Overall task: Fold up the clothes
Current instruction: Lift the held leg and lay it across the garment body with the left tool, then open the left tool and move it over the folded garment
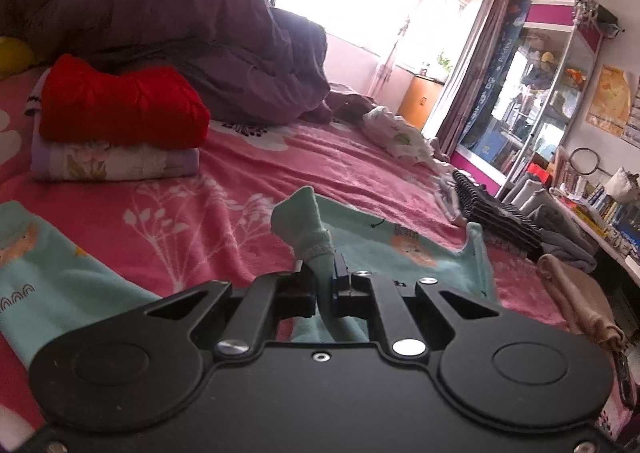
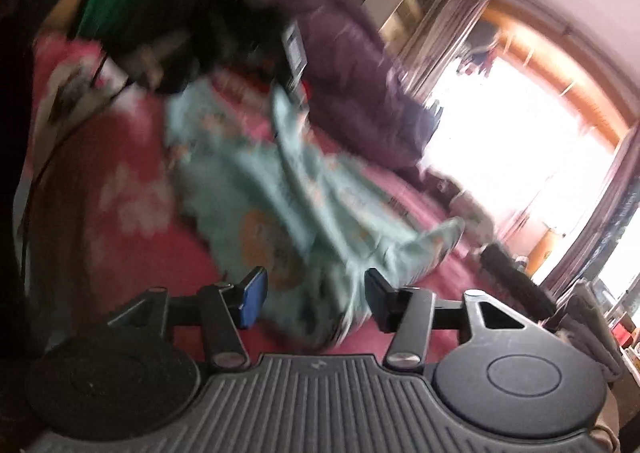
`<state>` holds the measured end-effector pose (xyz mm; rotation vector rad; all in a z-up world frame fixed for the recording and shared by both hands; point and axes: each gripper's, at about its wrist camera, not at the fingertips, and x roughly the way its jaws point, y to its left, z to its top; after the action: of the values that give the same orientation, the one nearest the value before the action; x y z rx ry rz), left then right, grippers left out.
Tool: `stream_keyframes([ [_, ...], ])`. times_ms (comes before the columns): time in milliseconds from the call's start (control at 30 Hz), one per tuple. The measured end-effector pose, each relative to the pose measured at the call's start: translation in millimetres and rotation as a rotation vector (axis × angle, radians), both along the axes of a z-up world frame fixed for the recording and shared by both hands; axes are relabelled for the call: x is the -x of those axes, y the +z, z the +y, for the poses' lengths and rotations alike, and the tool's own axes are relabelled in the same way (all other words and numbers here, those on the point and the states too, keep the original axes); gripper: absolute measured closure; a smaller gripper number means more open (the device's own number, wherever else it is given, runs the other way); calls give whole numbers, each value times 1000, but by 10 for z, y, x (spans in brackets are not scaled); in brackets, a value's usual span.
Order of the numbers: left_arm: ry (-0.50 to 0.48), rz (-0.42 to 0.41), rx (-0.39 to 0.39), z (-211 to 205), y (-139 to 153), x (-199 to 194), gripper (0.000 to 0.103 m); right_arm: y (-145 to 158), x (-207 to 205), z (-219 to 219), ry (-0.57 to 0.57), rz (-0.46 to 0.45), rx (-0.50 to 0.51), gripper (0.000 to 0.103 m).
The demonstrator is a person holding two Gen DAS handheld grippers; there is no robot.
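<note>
A mint-green child's garment [image 1: 420,253] with cartoon prints lies spread on the pink floral bedsheet [image 1: 240,181]. My left gripper [image 1: 320,273] is shut on one of its ribbed cuffs [image 1: 308,229], which sticks up past the fingertips. The right wrist view is blurred. There the same garment [image 2: 280,181] runs from the left gripper [image 2: 292,65] at the top down to my right gripper [image 2: 314,293]. The right gripper stands open with its jaws wide apart. The garment's near end sits in the gap between them, and neither pad presses on it.
A folded red garment [image 1: 120,109] rests on a folded floral cloth [image 1: 112,163] at the left. A bunched purple duvet [image 1: 180,13] fills the back. A white garment [image 1: 396,137], striped dark clothes [image 1: 492,213] and a beige cloth [image 1: 580,301] lie by the right bed edge. A glass cabinet [image 1: 540,93] stands beyond.
</note>
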<state>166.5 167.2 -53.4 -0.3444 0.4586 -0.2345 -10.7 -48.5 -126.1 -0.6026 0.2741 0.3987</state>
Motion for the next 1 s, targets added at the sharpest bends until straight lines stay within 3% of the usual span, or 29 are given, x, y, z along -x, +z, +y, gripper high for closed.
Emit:
stream_keyframes([
  [100, 0, 7, -21, 0, -11, 10, 97, 10, -94, -34, 6, 43, -53, 38],
  [200, 20, 39, -49, 21, -77, -9, 97, -70, -213, -116, 31, 196, -112, 42],
  [400, 31, 111, -108, 9, -223, -56, 97, 37, -153, -192, 51, 178, -178, 44],
  [467, 28, 141, -132, -8, -262, -67, 97, 65, -183, -189, 32, 132, -196, 37],
  [533, 36, 177, -168, -26, -298, -81, 96, 44, -274, -186, 50, 161, -213, 36],
  [567, 53, 187, -186, -22, -307, -84, 93, -2, -355, -179, 68, 225, -215, 32],
  [600, 73, 196, -204, -16, -314, -86, 82, -36, -408, -176, 77, 269, -220, 32],
  [700, 174, 194, -232, 45, -288, -86, 58, -62, -420, -189, 70, 292, -244, 31],
  [833, 285, 105, -198, 112, -123, -16, 57, -61, -414, -205, 82, 297, -255, 31],
  [967, 78, 7, -119, -249, 45, -9, 57, -83, -443, -197, 96, 301, -249, 30],
  [1000, 9, -20, -141, -430, 76, -6, 57, -79, -462, -201, 100, 303, -250, 29],
])
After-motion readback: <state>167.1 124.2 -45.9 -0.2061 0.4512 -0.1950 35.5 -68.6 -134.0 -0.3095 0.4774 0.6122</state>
